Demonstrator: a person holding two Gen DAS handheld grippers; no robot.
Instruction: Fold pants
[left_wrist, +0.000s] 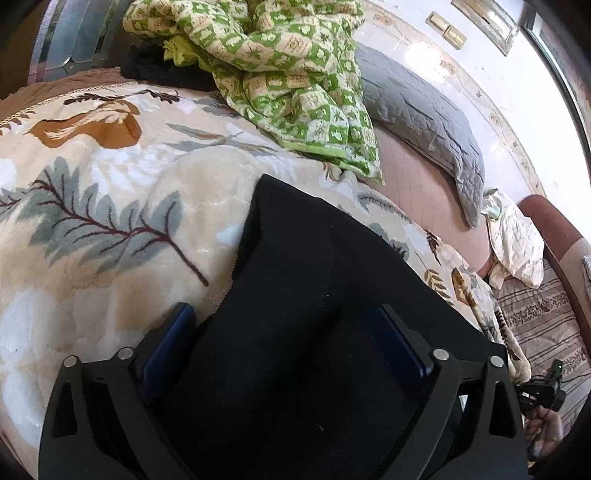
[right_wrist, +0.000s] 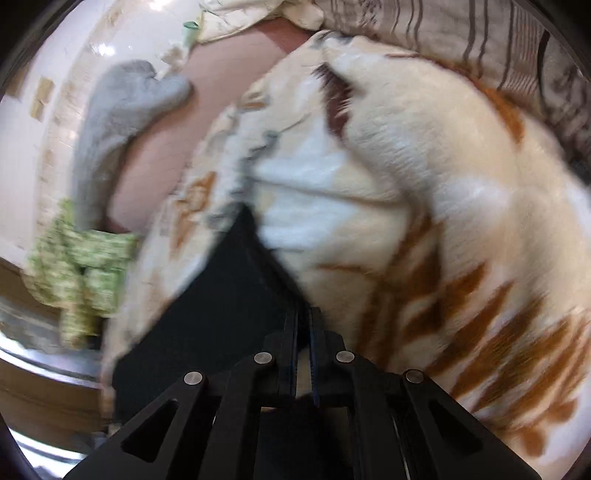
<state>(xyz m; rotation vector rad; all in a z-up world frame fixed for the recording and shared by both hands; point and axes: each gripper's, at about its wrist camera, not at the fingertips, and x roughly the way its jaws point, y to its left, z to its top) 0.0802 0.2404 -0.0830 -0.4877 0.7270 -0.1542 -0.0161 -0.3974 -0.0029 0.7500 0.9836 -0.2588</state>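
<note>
Floral blanket (left_wrist: 110, 206) covers a bed where black pants (left_wrist: 295, 277) lie. Left gripper (left_wrist: 291, 332) straddles them, fingers spread wide. Right gripper (right_wrist: 303, 325) pinches a pants edge; pulling evenly would likely keep the fold flat.

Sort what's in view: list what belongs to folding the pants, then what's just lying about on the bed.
For the job:
black pants
left gripper, open around the pants
right gripper, nearly closed at the pants' edge

Lying about:
floral blanket
green checked quilt
grey pillow

Black pants (left_wrist: 295, 295) draped on bed
</note>
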